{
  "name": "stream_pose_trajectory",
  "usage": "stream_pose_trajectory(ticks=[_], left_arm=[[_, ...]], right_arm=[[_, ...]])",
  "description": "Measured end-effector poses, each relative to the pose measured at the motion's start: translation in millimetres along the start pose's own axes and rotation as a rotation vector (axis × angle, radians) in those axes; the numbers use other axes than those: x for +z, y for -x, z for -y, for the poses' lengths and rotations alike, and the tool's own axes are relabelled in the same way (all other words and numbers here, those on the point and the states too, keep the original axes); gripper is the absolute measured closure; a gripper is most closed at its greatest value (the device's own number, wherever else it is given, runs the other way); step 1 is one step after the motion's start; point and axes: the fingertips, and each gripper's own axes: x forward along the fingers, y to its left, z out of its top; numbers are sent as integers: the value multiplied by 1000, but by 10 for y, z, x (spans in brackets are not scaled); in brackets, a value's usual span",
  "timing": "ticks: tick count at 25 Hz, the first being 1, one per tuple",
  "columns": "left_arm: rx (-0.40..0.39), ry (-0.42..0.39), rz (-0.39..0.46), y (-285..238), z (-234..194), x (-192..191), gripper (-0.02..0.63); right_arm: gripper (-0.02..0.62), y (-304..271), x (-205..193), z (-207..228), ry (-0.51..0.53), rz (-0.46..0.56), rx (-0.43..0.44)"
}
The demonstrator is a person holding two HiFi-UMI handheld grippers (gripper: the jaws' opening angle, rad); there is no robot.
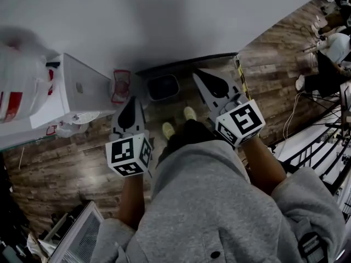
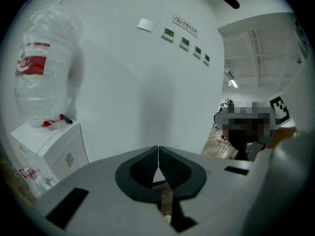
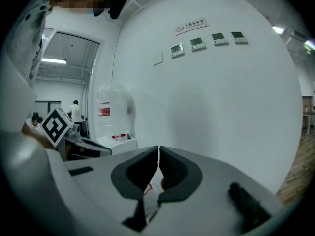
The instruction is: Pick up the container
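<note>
Mostly floor and wall: dark wood-plank floor [image 1: 82, 163] meets a plain white wall [image 1: 181, 15], seen steeply from above over a grey hoodie [image 1: 208, 201]. The container [image 1: 163, 86], a dark grey tub with rounded corners, sits on the floor at its far edge, right against the wall, ahead of two yellow-green shoes [image 1: 168, 129] and between the two grippers in the head view. Just beside it, toward the floor's left, is a red-and-white plastic bag [image 1: 122, 85], then a white water dispenser [image 1: 77, 89] carrying a plastic-wrapped bottle [image 1: 16, 86] with a red label. The left gripper [image 1: 133, 99] has its jaws closed together with nothing between them, clear of the container. The right gripper [image 1: 197, 74] is the same, pads meeting and empty. On the wall, a sign [image 3: 192, 26] and a row of small control panels [image 3: 206, 41]; the print is too small to read. In both gripper views the gripper bodies cover the foot of the wall, so the container is hidden there; only a sliver of something red and white shows under the right jaws. The floor's right edge is a clutter of cables and black frames [image 1: 323, 141], hard to make out. A wire-mesh thing [image 1: 82, 237] is cut off at the bottom left corner.
</note>
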Motion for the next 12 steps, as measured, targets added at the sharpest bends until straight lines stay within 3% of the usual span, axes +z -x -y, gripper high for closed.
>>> stream_pose_trajectory(ticks=[12], left_arm=[[148, 84, -18, -429, -198, 1, 591]], right_arm=[[569, -664, -1, 375, 9, -51, 174]])
